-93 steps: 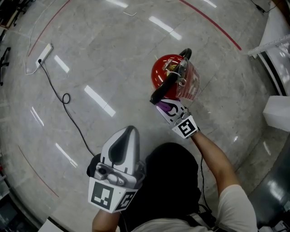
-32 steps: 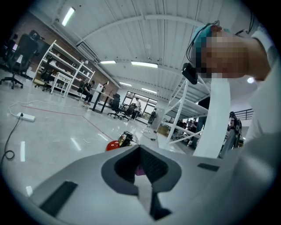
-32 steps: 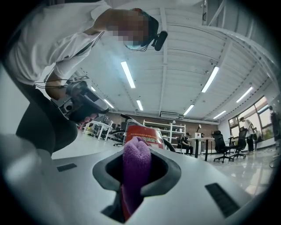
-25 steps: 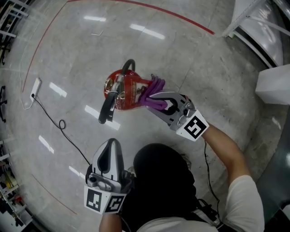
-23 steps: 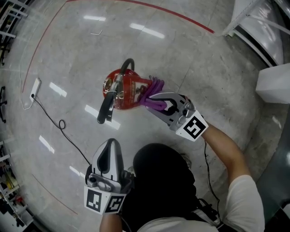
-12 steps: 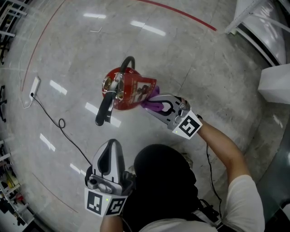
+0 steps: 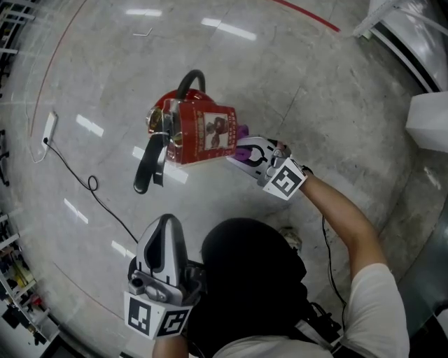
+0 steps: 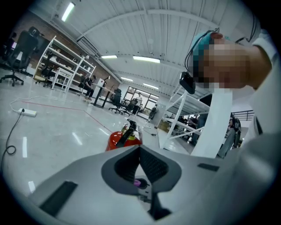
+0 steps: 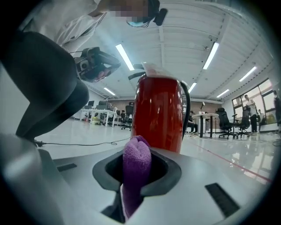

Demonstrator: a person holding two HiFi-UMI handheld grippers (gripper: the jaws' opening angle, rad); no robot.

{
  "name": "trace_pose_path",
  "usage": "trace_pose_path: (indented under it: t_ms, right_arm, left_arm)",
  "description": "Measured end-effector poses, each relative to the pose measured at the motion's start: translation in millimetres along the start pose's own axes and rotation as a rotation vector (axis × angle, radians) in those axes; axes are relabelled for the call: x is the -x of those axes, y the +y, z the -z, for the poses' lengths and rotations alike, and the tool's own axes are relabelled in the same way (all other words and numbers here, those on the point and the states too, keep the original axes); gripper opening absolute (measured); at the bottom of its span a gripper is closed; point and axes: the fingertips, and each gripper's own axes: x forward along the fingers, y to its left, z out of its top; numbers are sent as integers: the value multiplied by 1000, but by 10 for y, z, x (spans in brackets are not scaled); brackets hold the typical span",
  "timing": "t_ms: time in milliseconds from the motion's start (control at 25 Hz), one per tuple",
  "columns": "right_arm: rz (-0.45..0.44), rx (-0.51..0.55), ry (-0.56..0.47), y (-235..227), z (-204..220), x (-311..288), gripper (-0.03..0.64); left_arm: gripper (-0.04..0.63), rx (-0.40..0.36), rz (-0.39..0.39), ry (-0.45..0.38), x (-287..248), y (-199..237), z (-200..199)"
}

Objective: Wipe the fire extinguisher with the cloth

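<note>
Right gripper [image 7: 243,147] is clamping the purple cloth [image 9: 136,162] against the side of the red fire extinguisher [image 7: 199,133], which is standing upright on the floor [image 7: 329,84]. Left gripper [image 7: 168,227] is hovering well apart, jaws closed together, empty.

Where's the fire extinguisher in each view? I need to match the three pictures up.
Head view: the fire extinguisher is upper centre-left, seen from above.
Left gripper view: it is small and just left of centre, standing on the floor.
Right gripper view: it is large and central, right behind the purple cloth.
Shared landmark: the red floor line, at the top edge, left of the extinguisher, and lower right.
</note>
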Motion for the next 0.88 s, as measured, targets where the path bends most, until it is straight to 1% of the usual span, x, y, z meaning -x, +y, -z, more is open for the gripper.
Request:
trace_pose_path:
  t_ms: [200,280,400,520,720,880]
  right_arm:
    - [-52,16,111,150,504,-93,67]
    - [-68,16,130,203,648,-125,67]
    - [-69,2,109,231,711,-148,67]
    - [-77,14,115,234,719,-142,67]
    - [-118,78,130,266,716,-138,67]
    - [-155,147,173,303,838,-146,67]
  left_arm:
    - [5,-23,5,23,45,-17,-1]
    - [5,-28,-2,26,69,8,-12]
    - [5,-27,-19,28,101,54,-26]
    - [5,-27,-27,28,124,65,-29]
    - [5,-27,-39,30,150,89,-12]
    - [5,-16,-46,35,154,118,26]
